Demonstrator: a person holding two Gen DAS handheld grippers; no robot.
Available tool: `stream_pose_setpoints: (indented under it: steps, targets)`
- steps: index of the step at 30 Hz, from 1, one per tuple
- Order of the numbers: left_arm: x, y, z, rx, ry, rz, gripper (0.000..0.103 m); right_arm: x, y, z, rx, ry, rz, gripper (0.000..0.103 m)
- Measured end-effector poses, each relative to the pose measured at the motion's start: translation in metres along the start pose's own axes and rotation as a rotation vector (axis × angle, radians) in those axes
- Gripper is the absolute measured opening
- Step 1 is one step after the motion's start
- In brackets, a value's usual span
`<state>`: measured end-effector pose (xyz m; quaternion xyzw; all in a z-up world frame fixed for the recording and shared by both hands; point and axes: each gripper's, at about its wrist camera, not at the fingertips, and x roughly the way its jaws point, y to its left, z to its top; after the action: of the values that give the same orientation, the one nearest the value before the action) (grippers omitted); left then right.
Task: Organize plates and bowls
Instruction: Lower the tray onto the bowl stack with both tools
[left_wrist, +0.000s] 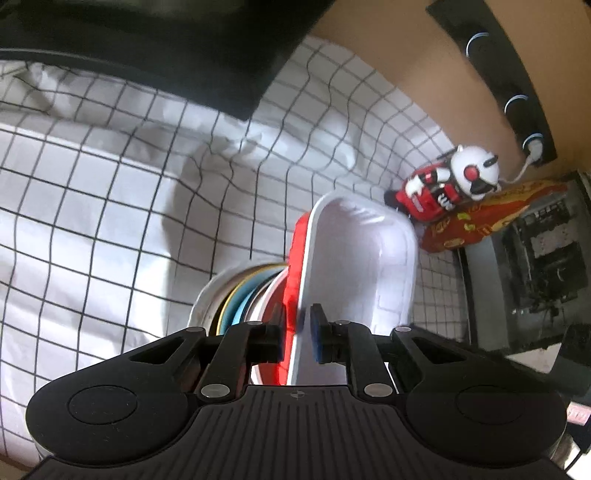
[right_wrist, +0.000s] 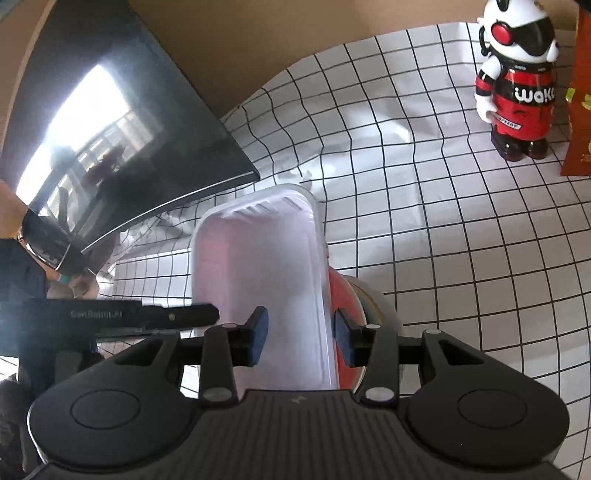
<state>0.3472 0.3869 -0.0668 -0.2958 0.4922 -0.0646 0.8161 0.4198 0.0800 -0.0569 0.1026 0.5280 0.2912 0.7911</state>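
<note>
Nearest the lens in the left wrist view, the left gripper (left_wrist: 299, 328) has its blue pads clamped on the rim of a white rectangular plastic tray (left_wrist: 354, 258) with a red plate (left_wrist: 295, 254) against its back, both on edge above a stack of round plates (left_wrist: 236, 299) at lower centre. A white cloth with a black grid (left_wrist: 110, 206) covers the surface; a red-and-white robot figurine (left_wrist: 443, 184) and a red snack bag (left_wrist: 476, 221), its print unreadable, sit at right below a tan wall. From the right wrist view, the right gripper (right_wrist: 301, 332) spans the same tray's side wall, and whether its pads press cannot be told. The figurine, upper right, reads "wako"; a black bar at left carries blurred lettering.
</note>
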Motion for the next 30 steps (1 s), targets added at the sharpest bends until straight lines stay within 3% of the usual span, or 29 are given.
stream_pose_setpoints:
  steps: [6, 14, 22, 25, 30]
  targets:
    - [-0.005, -0.001, -0.013, -0.078, -0.032, 0.047, 0.016, -0.001, -0.005, 0.000, -0.034, 0.005, 0.022, 0.040]
    - [0.002, -0.015, -0.031, -0.090, -0.027, 0.059, 0.017, 0.010, -0.028, 0.000, 0.007, 0.062, 0.112, 0.043]
    - [-0.027, -0.026, -0.036, -0.071, -0.109, 0.084, 0.017, -0.012, -0.014, 0.000, -0.092, 0.068, 0.184, 0.043]
    - [-0.020, -0.020, -0.039, -0.081, -0.090, 0.111, 0.017, -0.009, -0.007, -0.004, -0.131, 0.091, 0.192, 0.043]
    - [-0.014, -0.014, -0.042, -0.095, -0.066, 0.074, 0.017, -0.006, -0.013, -0.001, -0.123, 0.080, 0.169, 0.043]
